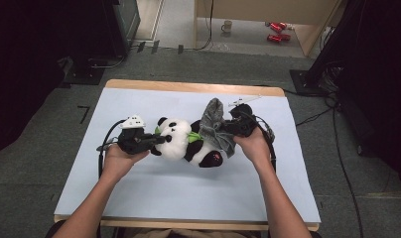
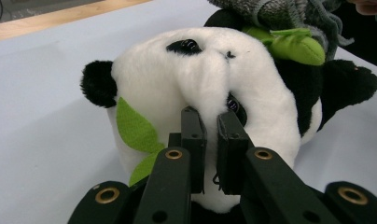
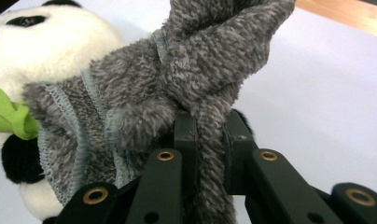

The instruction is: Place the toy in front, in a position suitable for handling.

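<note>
Pale blue table top [image 1: 154, 183] w/ a wood edge carries a plush panda [image 1: 181, 141] lying on its side btwn both grippers. Left gripper [image 2: 213, 122] is clenched nearly shut on a pinch of the panda's white face fur, head right at its tips, green leaf [image 2: 133, 128] just left of the jaws. Right gripper [image 3: 210, 122] is clamped on a fold of the grey fuzzy cloth [image 3: 177, 74], which bunches up above and left of its jaws, draped over the panda's body.
</note>
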The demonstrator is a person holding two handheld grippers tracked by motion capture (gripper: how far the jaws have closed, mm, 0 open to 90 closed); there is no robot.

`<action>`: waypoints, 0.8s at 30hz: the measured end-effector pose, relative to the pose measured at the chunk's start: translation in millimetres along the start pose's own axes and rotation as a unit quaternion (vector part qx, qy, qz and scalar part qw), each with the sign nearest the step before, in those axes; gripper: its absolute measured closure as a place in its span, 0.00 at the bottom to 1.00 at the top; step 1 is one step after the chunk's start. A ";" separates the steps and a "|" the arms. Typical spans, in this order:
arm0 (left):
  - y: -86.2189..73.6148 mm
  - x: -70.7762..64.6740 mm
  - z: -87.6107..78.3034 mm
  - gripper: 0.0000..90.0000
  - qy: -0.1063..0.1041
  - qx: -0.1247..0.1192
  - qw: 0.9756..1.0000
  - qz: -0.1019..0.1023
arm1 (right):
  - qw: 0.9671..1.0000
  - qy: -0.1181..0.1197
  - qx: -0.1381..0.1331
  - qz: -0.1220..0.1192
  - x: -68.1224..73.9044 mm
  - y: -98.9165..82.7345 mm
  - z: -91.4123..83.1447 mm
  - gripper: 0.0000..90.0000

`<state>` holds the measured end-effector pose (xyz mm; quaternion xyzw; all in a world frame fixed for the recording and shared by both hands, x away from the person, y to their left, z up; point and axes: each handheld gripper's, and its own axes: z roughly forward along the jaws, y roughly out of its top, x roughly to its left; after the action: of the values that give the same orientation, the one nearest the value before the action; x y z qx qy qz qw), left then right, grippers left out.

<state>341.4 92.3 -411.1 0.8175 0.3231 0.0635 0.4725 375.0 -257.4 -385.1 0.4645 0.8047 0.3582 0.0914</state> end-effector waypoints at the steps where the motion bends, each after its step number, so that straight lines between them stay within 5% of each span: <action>1: 0.0 0.0 0.0 0.94 0.000 0.000 1.000 0.000 | 1.000 0.000 0.000 0.000 0.0 0.0 0.0 0.89; 4: -1.3 3.2 -0.8 0.94 -0.004 0.001 1.000 -0.013 | 1.000 -0.029 -0.005 0.000 -7.8 1.0 -10.6 0.89; 10: -0.3 1.8 -0.6 0.94 -0.002 -0.004 1.000 -0.011 | 0.999 -0.014 -0.035 0.013 -11.0 8.3 -28.8 0.89; 18: 0.2 1.3 0.1 0.93 -0.001 -0.010 1.000 -0.008 | 0.997 0.041 -0.068 -0.016 24.8 42.3 -35.5 0.89; 24: -0.1 2.6 0.3 0.93 -0.001 -0.011 1.000 -0.007 | 0.992 0.088 -0.074 -0.044 61.0 73.0 -22.8 0.89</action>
<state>343.4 93.7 -411.8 0.8103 0.3276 0.0627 0.4818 380.2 -196.3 -308.9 0.3872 0.8004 0.4523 0.0701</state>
